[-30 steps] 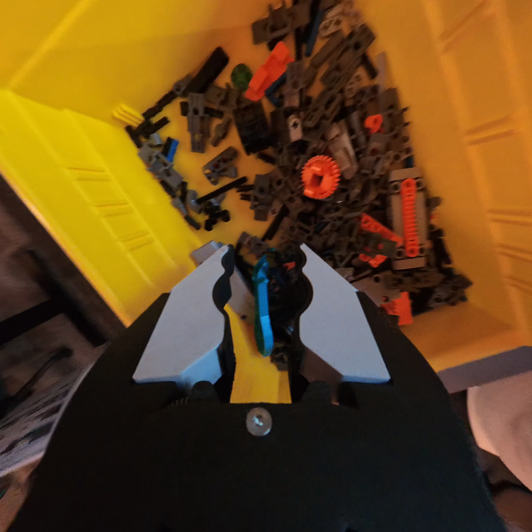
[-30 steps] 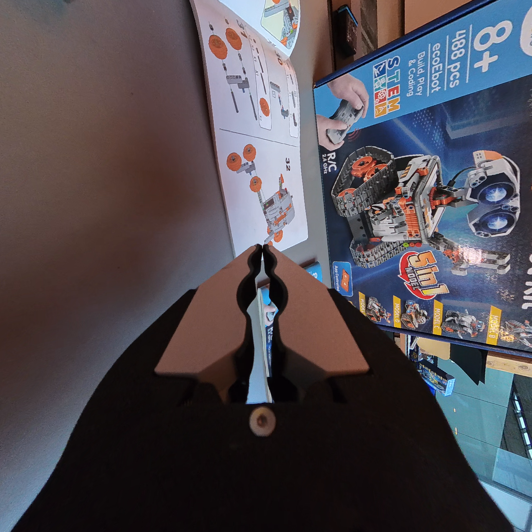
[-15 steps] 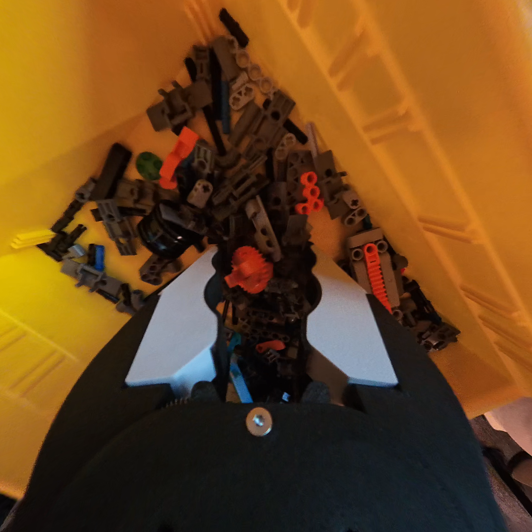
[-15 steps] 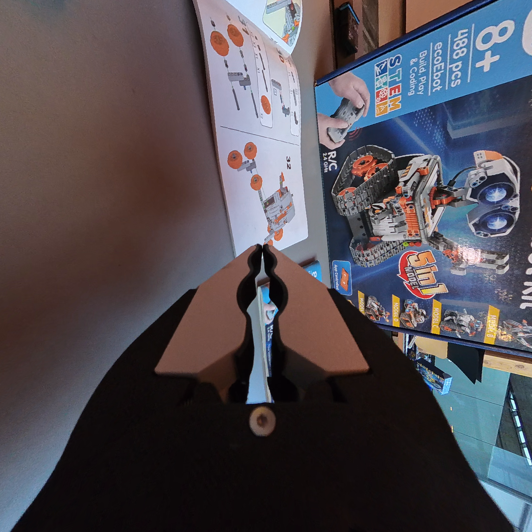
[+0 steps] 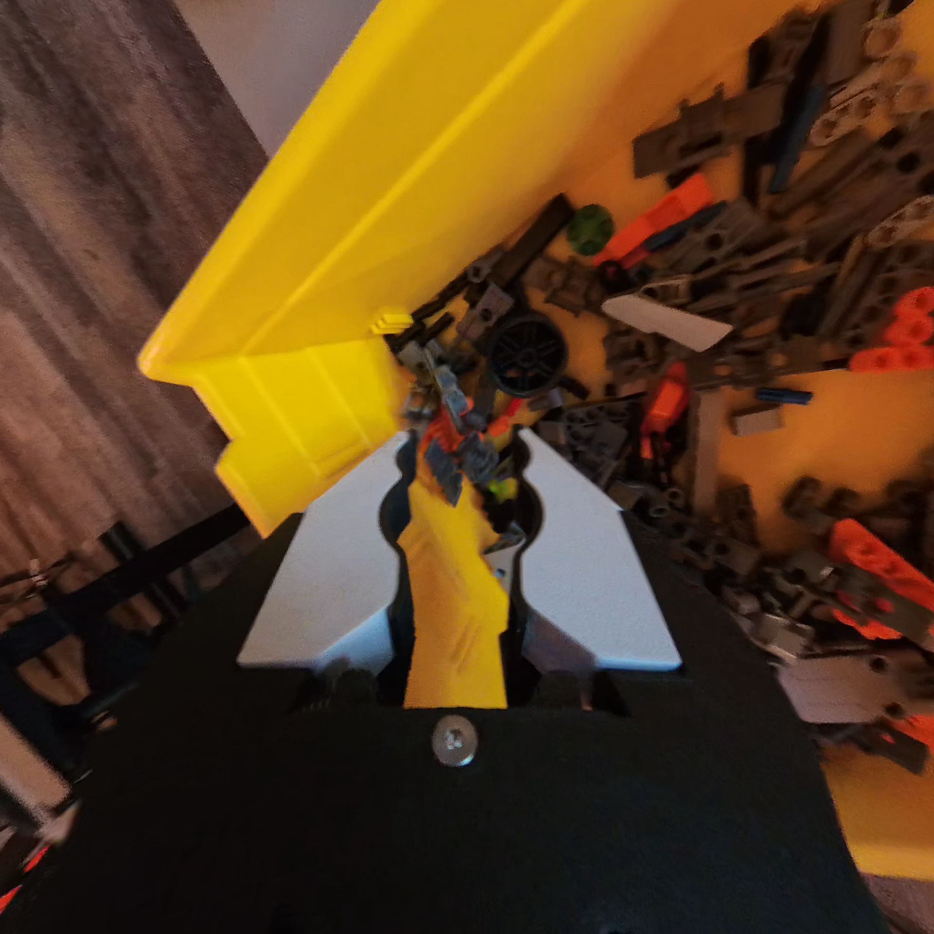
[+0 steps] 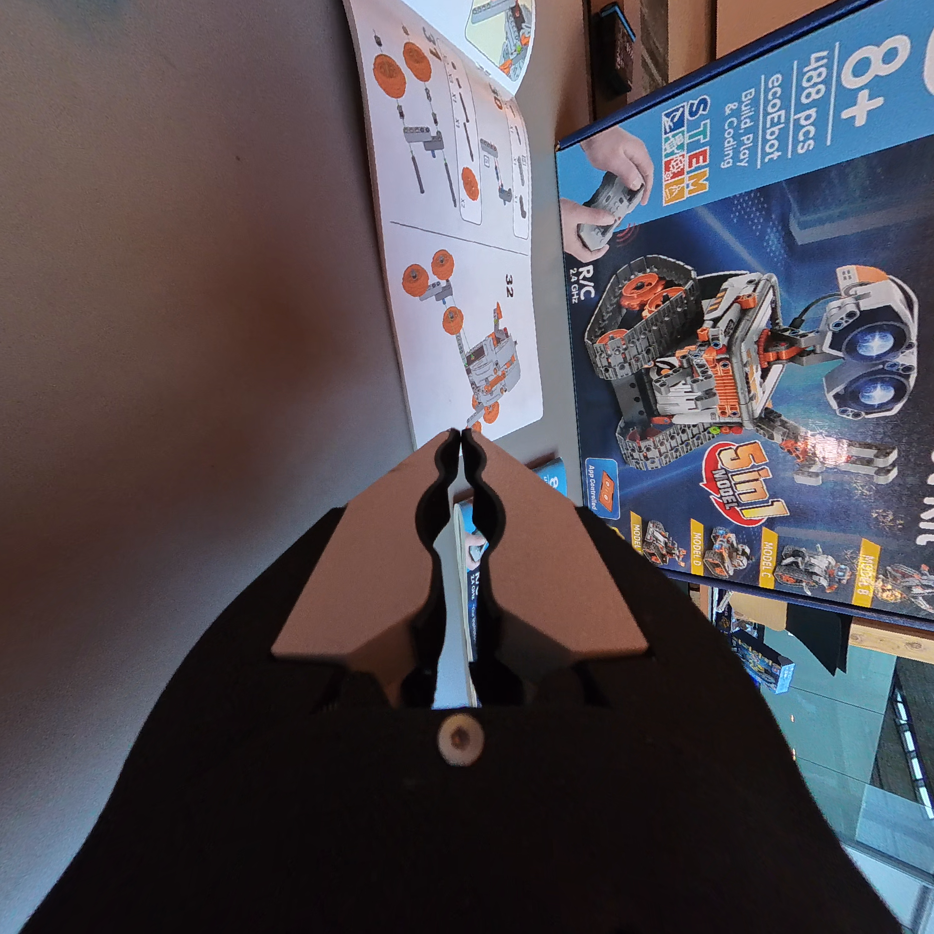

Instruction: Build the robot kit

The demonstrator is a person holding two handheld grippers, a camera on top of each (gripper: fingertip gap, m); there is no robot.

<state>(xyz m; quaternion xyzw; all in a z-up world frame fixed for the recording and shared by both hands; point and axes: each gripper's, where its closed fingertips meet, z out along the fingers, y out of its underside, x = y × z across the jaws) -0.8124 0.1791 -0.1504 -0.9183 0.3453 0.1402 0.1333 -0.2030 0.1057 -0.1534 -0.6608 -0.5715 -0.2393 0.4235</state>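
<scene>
Grey tabletop (image 6: 177, 354) carrying open instruction booklet (image 6: 455, 252) and blue kit box (image 6: 758, 328) at right. Right gripper (image 6: 461, 438): tips together, empty, near booklet edge. Left gripper (image 5: 462, 445): spread apart over yellow bin (image 5: 354, 212), tips beside blurred grey-orange pieces (image 5: 455, 445), black wheel (image 5: 528, 360) just beyond.

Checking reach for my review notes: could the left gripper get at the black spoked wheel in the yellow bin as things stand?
Probably yes. The left gripper is open over the yellow bin, and the black spoked wheel lies uncovered just ahead of its tips, though small grey and orange pieces crowd the gap between.
</scene>
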